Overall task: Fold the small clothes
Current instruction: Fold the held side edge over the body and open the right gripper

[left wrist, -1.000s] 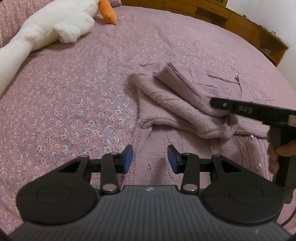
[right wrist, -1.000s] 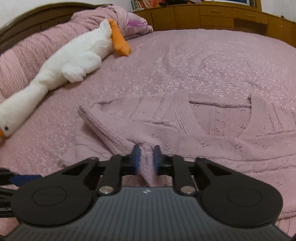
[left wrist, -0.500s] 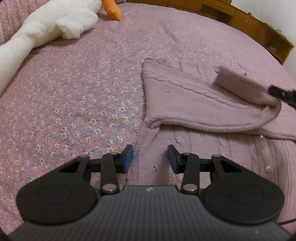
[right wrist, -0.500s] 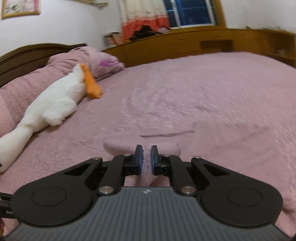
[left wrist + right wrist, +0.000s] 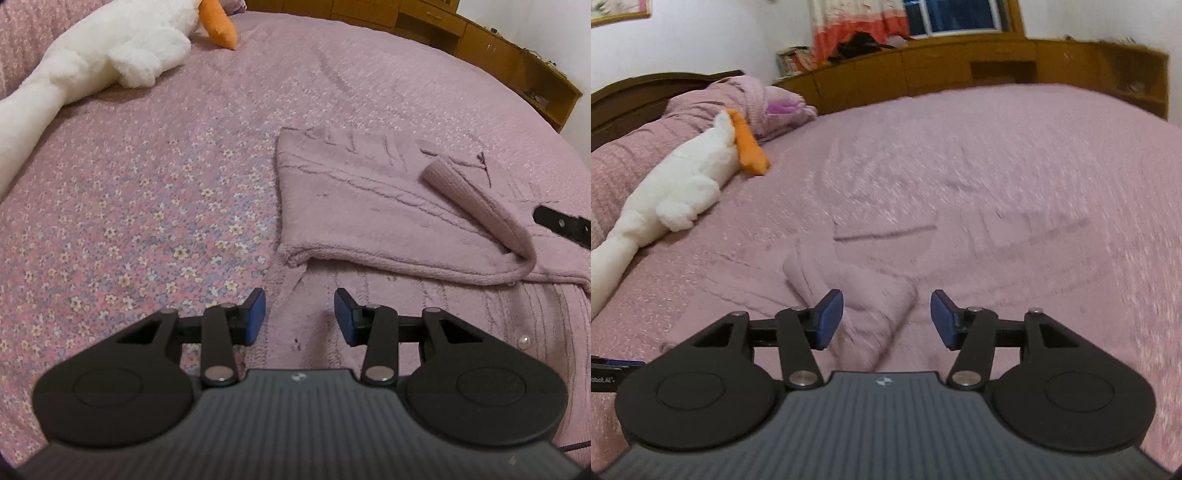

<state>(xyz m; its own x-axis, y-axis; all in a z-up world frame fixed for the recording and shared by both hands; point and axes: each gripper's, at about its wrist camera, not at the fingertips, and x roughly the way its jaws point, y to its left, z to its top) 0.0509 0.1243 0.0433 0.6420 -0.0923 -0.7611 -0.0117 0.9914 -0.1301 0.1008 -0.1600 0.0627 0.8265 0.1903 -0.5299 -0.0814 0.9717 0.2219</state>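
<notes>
A small mauve knitted cardigan (image 5: 369,206) lies on the pink bed, its left side folded across the body. The sleeve (image 5: 476,199) lies doubled back on top; it also shows in the right wrist view (image 5: 849,291). Pearl buttons (image 5: 523,339) run down the front at the right. My left gripper (image 5: 298,320) is open and empty, low over the cardigan's near left part. My right gripper (image 5: 886,319) is open, with the sleeve cuff lying loose between and below its fingers. One right finger (image 5: 561,224) enters the left wrist view at the right edge.
A white plush goose (image 5: 92,55) with an orange beak (image 5: 750,147) lies along the far left of the bed. A pillow and bedding (image 5: 746,99) sit by the dark headboard. Wooden cabinets (image 5: 960,70) line the far side. The flowered bedspread (image 5: 147,206) stretches left of the cardigan.
My right gripper carried the sleeve across to the right over the cardigan, then opened and let it go. The left gripper stayed open and hardly moved.
</notes>
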